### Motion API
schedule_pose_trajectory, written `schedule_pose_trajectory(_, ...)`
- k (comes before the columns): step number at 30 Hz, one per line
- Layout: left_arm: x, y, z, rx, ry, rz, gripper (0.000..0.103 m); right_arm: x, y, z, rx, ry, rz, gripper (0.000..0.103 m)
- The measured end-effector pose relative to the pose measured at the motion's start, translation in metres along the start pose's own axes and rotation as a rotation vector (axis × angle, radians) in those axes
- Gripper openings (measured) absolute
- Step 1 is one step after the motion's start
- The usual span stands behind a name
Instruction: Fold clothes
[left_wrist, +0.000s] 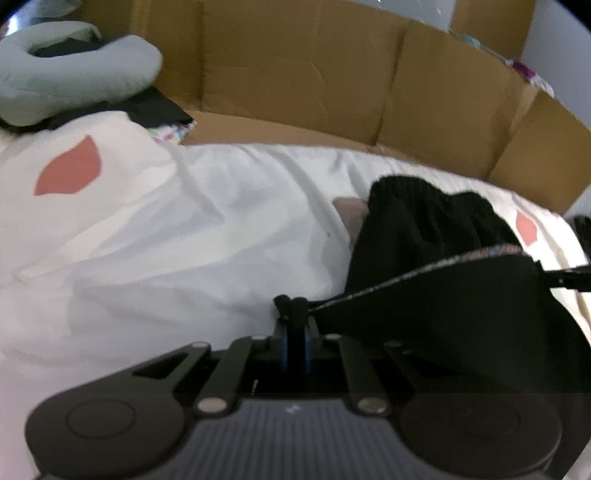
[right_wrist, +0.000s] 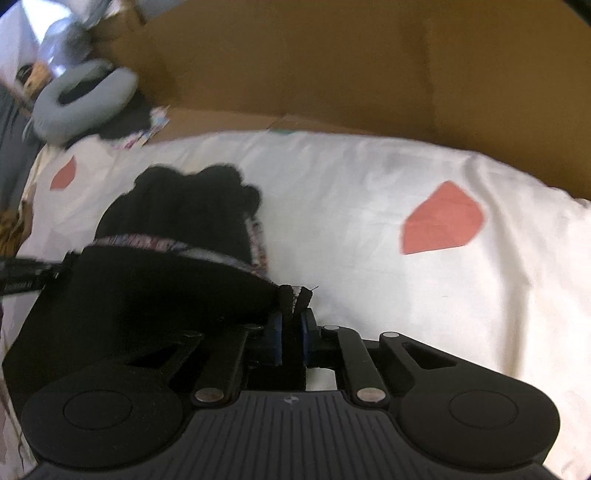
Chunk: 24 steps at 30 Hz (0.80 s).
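— Where is the garment?

— The black garment (left_wrist: 424, 229) lies bunched on the white sheet (left_wrist: 184, 229), its patterned hem (right_wrist: 177, 247) stretched taut between my two hands.

— And your jaws?

— My left gripper (left_wrist: 293, 304) is clamped on one end of that hem; the cloth runs off to the right from the tips. My right gripper (right_wrist: 295, 295) pinches the other end, cloth running left.

— Anything behind?

— Cardboard boxes (left_wrist: 295, 74) and a grey neck pillow (left_wrist: 74, 70).
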<state>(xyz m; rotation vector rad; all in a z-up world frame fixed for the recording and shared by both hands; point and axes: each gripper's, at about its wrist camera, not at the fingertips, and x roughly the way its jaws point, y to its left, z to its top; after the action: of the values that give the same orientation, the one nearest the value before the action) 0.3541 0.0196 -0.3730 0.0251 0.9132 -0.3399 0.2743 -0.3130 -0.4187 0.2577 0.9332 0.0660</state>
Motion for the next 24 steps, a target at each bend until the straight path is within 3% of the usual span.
schedule_pose_trajectory(11, -0.042, 0.000, 0.008, -0.051, -0.087, 0.017, 0.008, -0.040, -0.003, 0.007, 0.003, -0.113, -0.013, 0.007)
schedule_pose_trajectory(24, -0.069, -0.014, 0.029, -0.037, -0.170, 0.032, 0.008, -0.069, 0.000, 0.016, 0.024, -0.193, -0.001, 0.007)
